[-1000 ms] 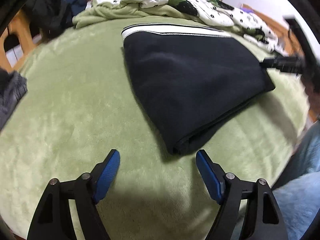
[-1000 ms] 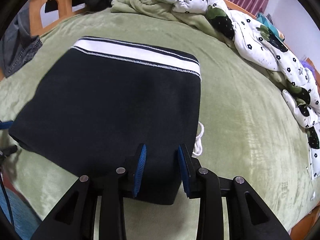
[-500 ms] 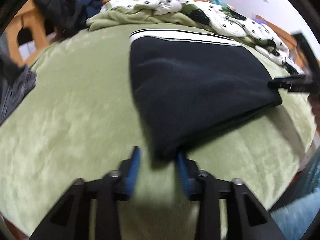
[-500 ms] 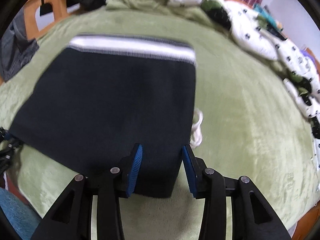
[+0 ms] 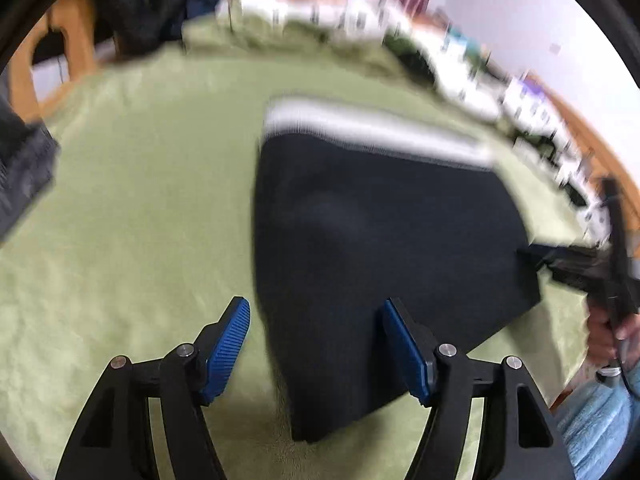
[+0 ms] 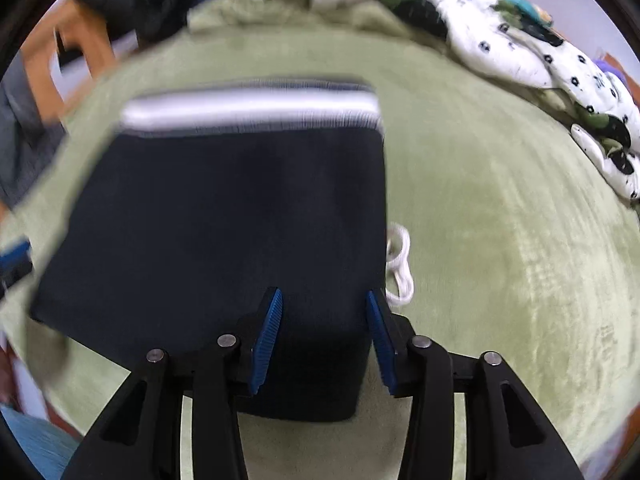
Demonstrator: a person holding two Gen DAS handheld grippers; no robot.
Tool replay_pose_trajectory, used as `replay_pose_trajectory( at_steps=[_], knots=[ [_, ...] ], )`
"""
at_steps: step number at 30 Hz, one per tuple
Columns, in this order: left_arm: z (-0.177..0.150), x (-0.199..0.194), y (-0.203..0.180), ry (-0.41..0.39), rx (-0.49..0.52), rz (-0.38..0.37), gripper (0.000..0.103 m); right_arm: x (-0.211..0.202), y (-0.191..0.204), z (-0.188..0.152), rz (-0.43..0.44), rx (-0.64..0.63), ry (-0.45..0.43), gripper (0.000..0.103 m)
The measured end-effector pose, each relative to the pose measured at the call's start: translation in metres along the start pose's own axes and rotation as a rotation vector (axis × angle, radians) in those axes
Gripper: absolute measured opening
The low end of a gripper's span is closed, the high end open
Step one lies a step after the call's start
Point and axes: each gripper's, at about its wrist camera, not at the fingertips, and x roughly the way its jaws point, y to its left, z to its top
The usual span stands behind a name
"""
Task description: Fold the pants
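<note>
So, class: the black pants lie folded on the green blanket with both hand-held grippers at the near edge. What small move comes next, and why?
Probably lift both clear: the pants already lie folded, and the left hand-held gripper and right hand-held gripper are opening.

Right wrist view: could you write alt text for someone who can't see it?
Folded black pants with a white waistband lie on a green blanket, their near edge between the opening blue pads of the right gripper. A white drawstring pokes out beside them.

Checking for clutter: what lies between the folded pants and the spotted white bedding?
Right wrist view: only bare green blanket separates the pants from the spotted bedding; a white drawstring lies beside the pants.
</note>
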Motion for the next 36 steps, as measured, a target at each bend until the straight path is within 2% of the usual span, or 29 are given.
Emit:
replay_pose_trajectory(
  at_steps=[1,2,4,6,12,15,17,20,21,22,23,25,27,28,29,30,31,33,34,36],
  knots=[
    [-0.006,0.013,0.003,0.046,-0.001,-0.022,0.072,-0.002,0.003,0.0,-0.01,-0.023,-0.01,0.046],
    [-0.014,0.022,0.007,0.057,-0.009,-0.063,0.076,-0.003,0.005,0.0,-0.018,-0.046,-0.011,0.046],
    [-0.025,0.019,0.012,0.008,-0.017,-0.092,0.076,-0.005,0.005,0.0,-0.009,-0.05,-0.017,0.046],
    [-0.026,0.014,0.013,-0.002,-0.024,-0.099,0.076,-0.007,-0.001,0.002,0.004,-0.024,-0.025,0.046],
    [0.009,0.003,0.021,-0.081,-0.037,-0.089,0.074,-0.01,-0.039,0.031,0.004,0.166,-0.133,0.048],
    [0.038,0.01,0.024,-0.078,-0.047,-0.084,0.074,0.002,-0.048,0.054,0.082,0.23,-0.138,0.049],
    [0.059,0.019,0.032,-0.085,-0.077,-0.098,0.074,0.011,-0.053,0.065,0.1,0.236,-0.141,0.06],
    [0.092,0.043,0.045,-0.076,-0.125,-0.11,0.074,0.041,-0.059,0.079,0.143,0.257,-0.1,0.066],
    [0.101,0.053,0.047,-0.06,-0.134,-0.125,0.074,0.056,-0.061,0.083,0.167,0.259,-0.059,0.066],
    [0.11,0.066,0.051,-0.036,-0.148,-0.147,0.074,0.065,-0.063,0.086,0.196,0.265,-0.044,0.07],
    [0.116,0.08,0.055,-0.005,-0.17,-0.167,0.072,0.073,-0.068,0.087,0.233,0.282,-0.046,0.079],
    [0.12,0.107,0.059,0.055,-0.194,-0.211,0.076,0.087,-0.076,0.09,0.3,0.3,-0.031,0.082],
    [0.119,0.116,0.057,0.033,-0.188,-0.252,0.075,0.097,-0.079,0.092,0.363,0.305,-0.016,0.082],
    [0.12,0.116,0.052,0.024,-0.157,-0.258,0.063,0.099,-0.08,0.093,0.384,0.306,-0.013,0.08],
    [0.121,0.116,0.048,0.025,-0.144,-0.267,0.056,0.102,-0.079,0.093,0.448,0.309,-0.012,0.066],
    [0.122,0.115,0.047,0.021,-0.145,-0.263,0.052,0.1,-0.078,0.094,0.447,0.317,-0.012,0.065],
    [0.123,0.113,0.046,0.013,-0.146,-0.279,0.035,0.098,-0.075,0.097,0.434,0.307,-0.008,0.063],
    [0.128,0.101,0.045,-0.027,-0.148,-0.303,0.03,0.085,-0.074,0.103,0.414,0.271,-0.042,0.048],
    [0.131,0.093,0.042,-0.052,-0.142,-0.305,0.029,0.071,-0.081,0.106,0.453,0.29,-0.089,0.029],
    [0.138,0.084,0.038,-0.1,-0.126,-0.312,0.028,0.058,-0.086,0.114,0.512,0.302,-0.13,0.024]
  ],
)
